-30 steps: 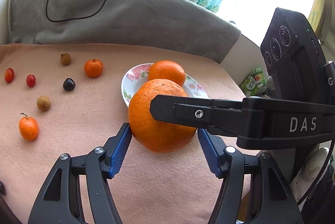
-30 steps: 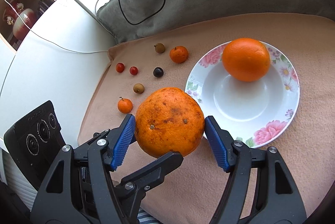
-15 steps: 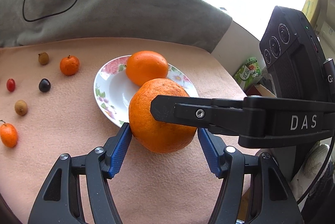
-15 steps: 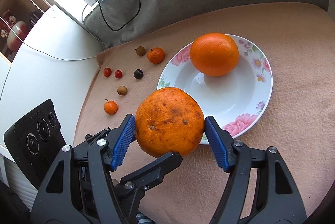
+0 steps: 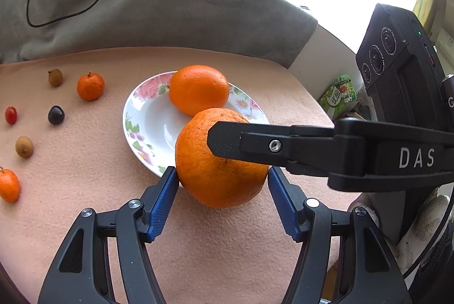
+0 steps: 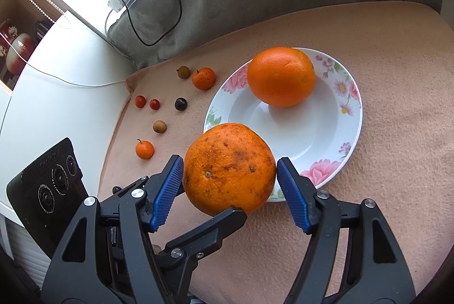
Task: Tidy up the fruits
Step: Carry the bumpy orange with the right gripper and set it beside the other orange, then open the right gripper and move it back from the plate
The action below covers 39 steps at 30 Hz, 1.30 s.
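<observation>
While both grippers (image 5: 222,184) (image 6: 228,179) clamp the speckled orange (image 6: 229,184), it overhangs the plate's rim (image 6: 359,130)

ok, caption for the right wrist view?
Both grippers' jaws clamp a blemished orange at the floral plate rim; a clean orange sits inside.

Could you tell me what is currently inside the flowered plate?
One smooth orange sits in the flowered plate toward its far rim. The rest of the white bowl looks bare, but the spotted orange held by both grippers covers the near rim.
</observation>
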Each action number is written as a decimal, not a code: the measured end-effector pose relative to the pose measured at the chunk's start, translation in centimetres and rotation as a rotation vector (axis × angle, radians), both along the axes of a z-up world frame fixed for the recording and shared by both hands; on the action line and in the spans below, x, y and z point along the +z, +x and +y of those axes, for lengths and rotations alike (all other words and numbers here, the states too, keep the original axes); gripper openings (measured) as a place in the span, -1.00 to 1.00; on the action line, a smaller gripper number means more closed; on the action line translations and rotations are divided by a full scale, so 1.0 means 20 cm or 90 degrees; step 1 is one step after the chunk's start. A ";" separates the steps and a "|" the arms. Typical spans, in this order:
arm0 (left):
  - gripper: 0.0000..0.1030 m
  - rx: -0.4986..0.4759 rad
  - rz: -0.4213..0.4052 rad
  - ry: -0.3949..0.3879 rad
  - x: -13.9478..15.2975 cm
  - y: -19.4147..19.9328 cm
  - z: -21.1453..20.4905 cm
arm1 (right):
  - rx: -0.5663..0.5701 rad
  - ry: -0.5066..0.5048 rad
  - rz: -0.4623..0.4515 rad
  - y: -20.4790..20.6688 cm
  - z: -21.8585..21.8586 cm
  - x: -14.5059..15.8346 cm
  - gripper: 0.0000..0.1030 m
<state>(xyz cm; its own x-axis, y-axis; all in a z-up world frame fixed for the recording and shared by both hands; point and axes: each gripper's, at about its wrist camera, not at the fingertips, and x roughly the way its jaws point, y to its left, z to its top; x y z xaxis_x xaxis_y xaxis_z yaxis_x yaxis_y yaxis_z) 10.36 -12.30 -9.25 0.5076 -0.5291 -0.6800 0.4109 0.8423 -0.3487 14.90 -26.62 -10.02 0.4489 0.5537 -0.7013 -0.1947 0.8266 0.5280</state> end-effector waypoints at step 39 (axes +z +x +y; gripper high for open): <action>0.38 0.131 -0.103 0.129 0.15 -0.25 0.44 | -0.026 -0.108 -0.212 -0.26 0.05 0.28 0.71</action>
<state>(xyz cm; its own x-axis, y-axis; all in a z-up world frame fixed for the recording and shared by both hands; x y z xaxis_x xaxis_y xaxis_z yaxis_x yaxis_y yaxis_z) 5.41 -3.40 -6.27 0.7001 -0.2660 -0.6626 0.2609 0.9591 -0.1093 9.80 -25.55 -4.33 0.6873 0.4195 -0.5929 -0.2985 0.9074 0.2960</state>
